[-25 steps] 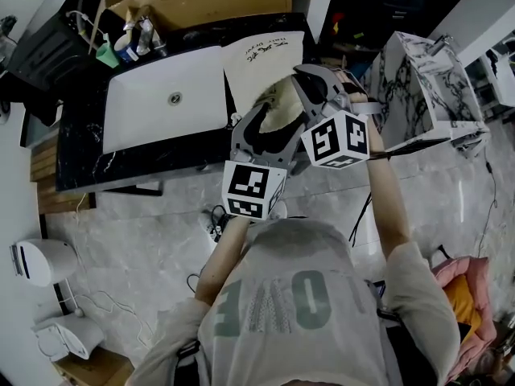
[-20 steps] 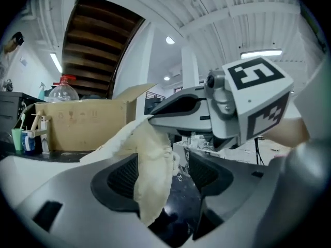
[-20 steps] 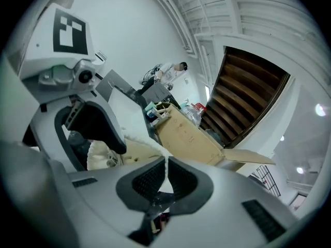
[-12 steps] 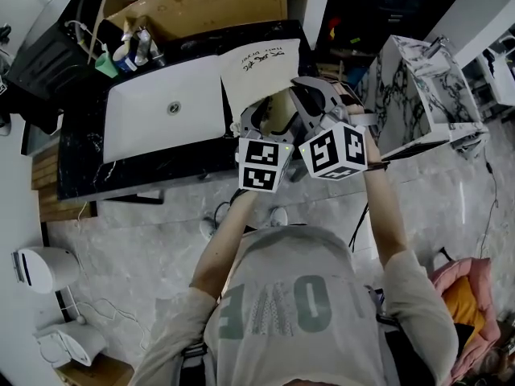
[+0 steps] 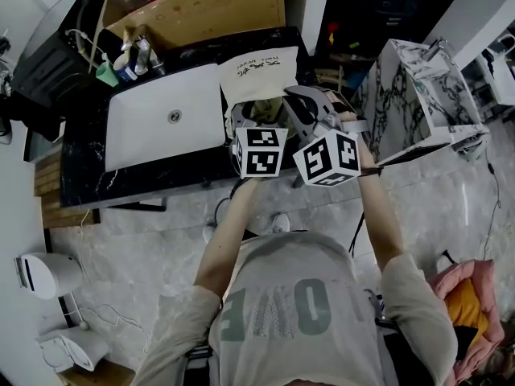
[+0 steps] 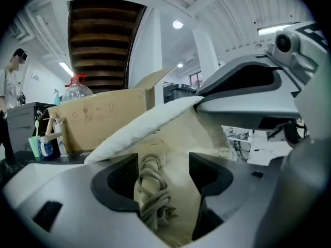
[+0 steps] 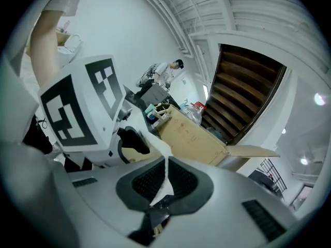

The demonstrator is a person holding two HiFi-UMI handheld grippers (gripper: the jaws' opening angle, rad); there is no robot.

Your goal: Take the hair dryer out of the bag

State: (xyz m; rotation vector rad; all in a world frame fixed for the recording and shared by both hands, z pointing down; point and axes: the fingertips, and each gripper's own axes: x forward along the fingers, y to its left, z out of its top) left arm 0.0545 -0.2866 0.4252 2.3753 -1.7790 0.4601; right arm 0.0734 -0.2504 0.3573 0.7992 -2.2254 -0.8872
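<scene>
While the right gripper (image 7: 166,164) pinches the bag (image 7: 161,189) rim, the left gripper (image 6: 164,160), jaws spread, is nearer: inside the bag, straight ahead between its jaws, lies the dryer's coiled cord (image 6: 152,195), long axis near-to-far; the dryer body is hidden.

the left gripper (image 6: 164,175) is pointing forward with jaws gaping apart; beside it, the right gripper (image 7: 165,182) is clamping its jaws tight together.

Head view steeply down over counter (image 5: 88,163); gripper views close along own jaws, near-level, sharing bag (image 6: 155,123), cardboard box (image 6: 98,115).
</scene>
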